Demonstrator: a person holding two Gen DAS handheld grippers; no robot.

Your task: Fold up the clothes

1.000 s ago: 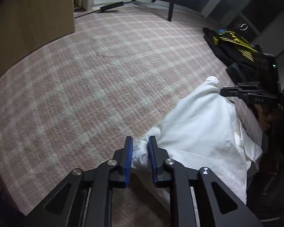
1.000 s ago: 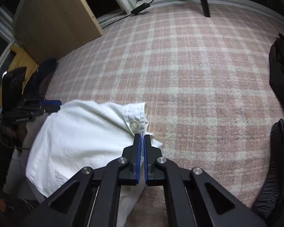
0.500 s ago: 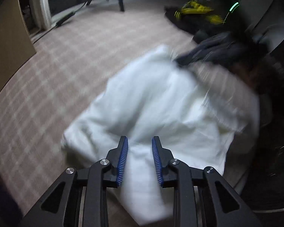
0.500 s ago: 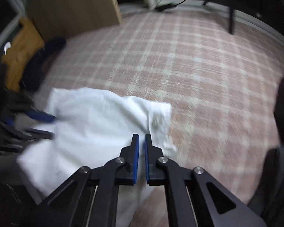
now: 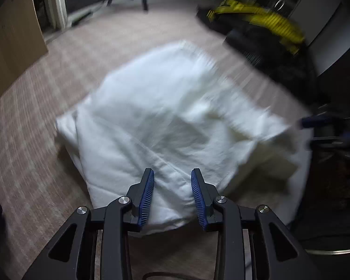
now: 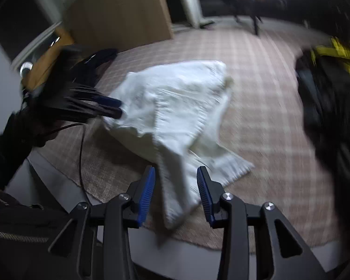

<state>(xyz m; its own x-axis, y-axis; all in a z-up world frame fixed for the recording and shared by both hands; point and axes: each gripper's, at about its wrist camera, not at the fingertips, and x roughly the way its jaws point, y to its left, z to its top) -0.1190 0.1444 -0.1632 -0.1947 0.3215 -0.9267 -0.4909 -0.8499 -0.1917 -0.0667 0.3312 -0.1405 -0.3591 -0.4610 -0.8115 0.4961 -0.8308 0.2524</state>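
Observation:
A white shirt (image 5: 165,121) lies bunched and partly folded on the pink plaid carpet; it also shows in the right wrist view (image 6: 179,107). My left gripper (image 5: 172,196) is open just above the shirt's near edge, holding nothing. My right gripper (image 6: 176,191) is open above a trailing strip of the shirt near the carpet's edge, holding nothing. The left gripper also shows blurred at the shirt's left side in the right wrist view (image 6: 109,107). The right gripper shows blurred at the shirt's right edge in the left wrist view (image 5: 324,128). Both views are motion-blurred.
A black and yellow bag (image 5: 263,21) lies beyond the shirt at the right; it also shows in the right wrist view (image 6: 333,70). A wooden panel (image 6: 119,14) stands at the back left. Dark and orange clothes (image 6: 58,53) lie by it. The carpet edge (image 6: 119,200) meets grey floor.
Both grippers have opened and let go of the shirt, which has dropped onto the carpet. Both grippers have swung back and tilted, so the views now look down on the shirt.

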